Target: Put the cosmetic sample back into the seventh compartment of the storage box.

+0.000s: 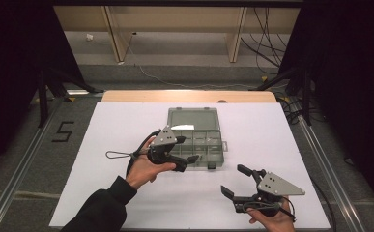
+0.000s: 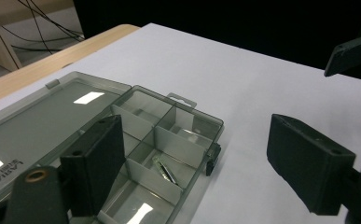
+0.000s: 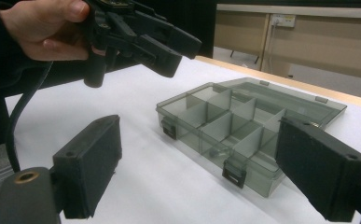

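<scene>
A clear grey compartment box [image 1: 201, 145] lies open on the white sheet, its lid [image 1: 193, 119] folded flat behind it. A small metal piece [image 2: 165, 170] lies in one front compartment. My left gripper [image 1: 187, 149] hovers open above the box's front left part; in the left gripper view its jaws [image 2: 201, 168] stand wide apart over the box [image 2: 169, 140], holding nothing. My right gripper [image 1: 233, 180] is open near the table's front right, a little short of the box [image 3: 243, 126]. In the right gripper view [image 3: 206, 172] its jaws are empty, and the left gripper [image 3: 169, 46] hangs at the upper left.
The white sheet [image 1: 126, 193] covers most of the table, with a wooden edge [image 1: 189, 95] at the back. A black cable loop [image 1: 117, 154] trails left of the left hand. Metal rails [image 1: 320, 159] flank the table, and shelf legs and cables stand beyond.
</scene>
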`<state>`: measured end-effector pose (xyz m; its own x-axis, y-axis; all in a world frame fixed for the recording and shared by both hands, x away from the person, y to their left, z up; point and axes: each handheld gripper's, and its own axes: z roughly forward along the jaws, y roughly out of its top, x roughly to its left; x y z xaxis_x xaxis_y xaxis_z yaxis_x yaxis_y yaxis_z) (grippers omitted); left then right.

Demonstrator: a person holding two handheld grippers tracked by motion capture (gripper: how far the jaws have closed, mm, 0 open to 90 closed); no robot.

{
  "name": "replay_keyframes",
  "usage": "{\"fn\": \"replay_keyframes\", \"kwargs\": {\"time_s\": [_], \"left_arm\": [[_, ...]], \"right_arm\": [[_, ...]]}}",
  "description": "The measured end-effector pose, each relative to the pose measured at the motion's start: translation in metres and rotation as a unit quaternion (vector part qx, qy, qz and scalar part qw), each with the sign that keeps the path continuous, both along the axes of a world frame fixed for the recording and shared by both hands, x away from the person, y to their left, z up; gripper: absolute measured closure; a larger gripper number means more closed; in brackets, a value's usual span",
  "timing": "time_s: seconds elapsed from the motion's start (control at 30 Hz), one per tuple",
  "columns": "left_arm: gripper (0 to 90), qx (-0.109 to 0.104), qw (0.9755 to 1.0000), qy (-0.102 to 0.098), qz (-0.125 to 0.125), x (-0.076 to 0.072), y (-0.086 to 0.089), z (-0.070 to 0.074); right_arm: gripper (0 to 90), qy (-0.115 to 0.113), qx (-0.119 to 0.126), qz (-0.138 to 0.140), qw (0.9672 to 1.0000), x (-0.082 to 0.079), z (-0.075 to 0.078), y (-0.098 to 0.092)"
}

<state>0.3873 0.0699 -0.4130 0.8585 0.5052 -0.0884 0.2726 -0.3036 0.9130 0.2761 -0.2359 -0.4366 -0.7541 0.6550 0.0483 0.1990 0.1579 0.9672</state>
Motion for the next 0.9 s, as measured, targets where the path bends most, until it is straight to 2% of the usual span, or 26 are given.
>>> {"fn": "replay_keyframes", "kwargs": {"time_s": [0.17,0.23,0.4,0.47,0.5,0.53,0.63,0.9], "left_arm": [[18.9,-0.009,0.9999,-0.014,0.000,-0.005,0.005,0.001],[18.9,-0.019,0.9997,-0.015,-0.004,-0.007,0.007,0.000],[18.8,-0.021,0.9994,-0.026,-0.006,-0.015,0.015,-0.003],[18.8,-0.025,0.9993,-0.029,-0.005,-0.018,0.019,-0.005],[18.8,-0.027,0.9992,-0.029,-0.004,-0.020,0.022,-0.006],[18.8,-0.031,0.9991,-0.030,-0.002,-0.021,0.025,-0.007],[18.8,-0.036,0.9988,-0.035,0.004,-0.024,0.034,-0.008],[18.7,-0.050,0.9977,-0.045,0.014,-0.032,0.049,-0.012]], "right_arm": [[15.7,0.000,0.000,0.000,1.0000,0.000,0.000,0.000],[15.8,0.001,0.000,0.000,1.0000,0.000,0.000,0.000],[15.8,0.001,0.002,0.003,1.0000,0.000,0.000,0.000],[15.8,-0.011,-0.001,-0.001,0.9999,0.001,0.000,0.000],[15.8,-0.001,0.000,0.000,1.0000,0.000,0.000,0.000],[15.8,-0.016,-0.002,-0.001,0.9999,0.001,0.000,-0.001],[15.8,0.000,-0.001,0.000,1.0000,0.000,0.000,0.000],[15.7,-0.001,0.006,0.004,1.0000,0.000,0.000,0.001]]}}
